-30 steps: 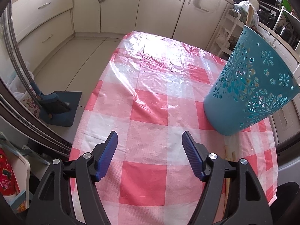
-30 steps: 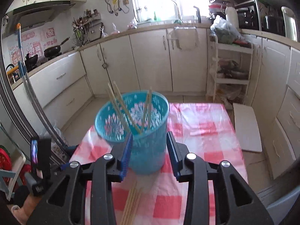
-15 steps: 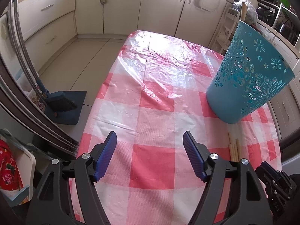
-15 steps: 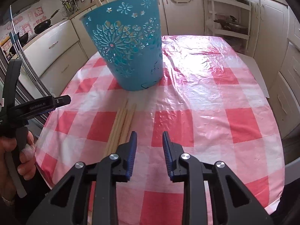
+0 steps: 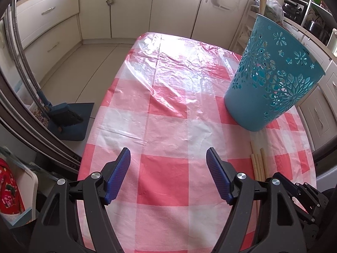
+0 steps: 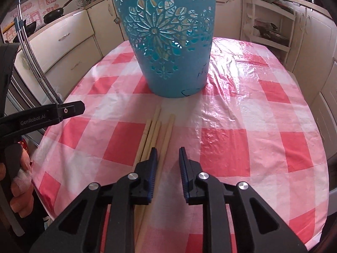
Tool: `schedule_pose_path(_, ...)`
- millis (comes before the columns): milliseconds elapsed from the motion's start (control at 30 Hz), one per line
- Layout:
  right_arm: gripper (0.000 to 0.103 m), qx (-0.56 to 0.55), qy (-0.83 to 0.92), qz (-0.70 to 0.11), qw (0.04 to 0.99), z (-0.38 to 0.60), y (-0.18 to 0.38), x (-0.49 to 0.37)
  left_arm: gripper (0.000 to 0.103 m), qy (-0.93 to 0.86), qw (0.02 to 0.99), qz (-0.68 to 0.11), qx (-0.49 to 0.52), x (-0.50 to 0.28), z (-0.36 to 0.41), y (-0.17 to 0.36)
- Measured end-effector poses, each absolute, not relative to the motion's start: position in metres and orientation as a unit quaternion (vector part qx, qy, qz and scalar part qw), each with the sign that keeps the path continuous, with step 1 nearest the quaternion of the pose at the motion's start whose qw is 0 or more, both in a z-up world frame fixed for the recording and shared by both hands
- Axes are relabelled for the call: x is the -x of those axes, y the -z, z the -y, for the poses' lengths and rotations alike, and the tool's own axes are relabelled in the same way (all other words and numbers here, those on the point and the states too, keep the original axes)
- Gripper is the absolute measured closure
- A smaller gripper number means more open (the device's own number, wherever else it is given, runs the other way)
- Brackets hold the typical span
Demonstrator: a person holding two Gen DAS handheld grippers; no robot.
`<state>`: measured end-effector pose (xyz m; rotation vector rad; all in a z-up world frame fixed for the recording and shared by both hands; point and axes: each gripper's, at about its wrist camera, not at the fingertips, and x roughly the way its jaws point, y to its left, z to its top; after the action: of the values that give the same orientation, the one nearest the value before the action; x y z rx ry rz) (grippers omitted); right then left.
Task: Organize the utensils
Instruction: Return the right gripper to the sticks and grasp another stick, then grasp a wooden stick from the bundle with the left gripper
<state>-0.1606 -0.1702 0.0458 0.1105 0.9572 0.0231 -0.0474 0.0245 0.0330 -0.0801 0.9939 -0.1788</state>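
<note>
Over the checked table (image 5: 164,130), near the teal basket (image 5: 271,84), both tools hover. The left gripper (image 5: 168,164) sits level over a red square well to the basket's left, its ribbed blue pads (image 5: 118,175) spread wide with nothing between them. The right gripper (image 6: 166,158) points straight at the basket (image 6: 168,40) from the near side, its jaws narrowly parted and empty, the left pad lying over the chopsticks (image 6: 155,135). Those four pale wooden sticks lie side by side, flat on the cloth, their far tips just short of the basket's base. A glossy, wrinkled clear plastic sheet covers the red-and-white cloth. The basket is a tapered plastic tub with cut-out flower patterns, upright, with sticks showing through its holes. Cream cabinets (image 5: 130,6) ring the room behind it.
</note>
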Motion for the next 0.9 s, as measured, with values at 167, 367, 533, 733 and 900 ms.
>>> schedule_pose_path(167, 0.095, -0.015, -0.011, -0.474, 0.88, 0.171, -0.048, 0.166, 0.032, 0.099, 0.873, -0.477, 0.033, 0.05, -0.019, -0.033)
schedule_pose_path(367, 0.095, -0.041, -0.002, -0.475, 0.879, 0.198, -0.049, 0.177, 0.032, 0.184, 0.857, -0.482, -0.007, 0.07, 0.023, -0.028)
schedule_pose_path(533, 0.095, -0.059, -0.008, -0.465, 0.883, 0.201, -0.048, 0.178, 0.032, 0.207, 0.847, -0.489, -0.023, 0.076, 0.049, -0.022)
schedule_pose_path(733, 0.095, -0.073, -0.015, -0.457, 0.886, 0.204, -0.049, 0.178, 0.032, 0.21, 0.846, -0.489, -0.021, 0.075, 0.056, -0.019)
schedule_pose_path(900, 0.094, -0.073, -0.018, -0.455, 0.887, 0.203, -0.048, 0.177, 0.032, 0.201, 0.85, -0.486, -0.046, 0.074, 0.064, -0.018)
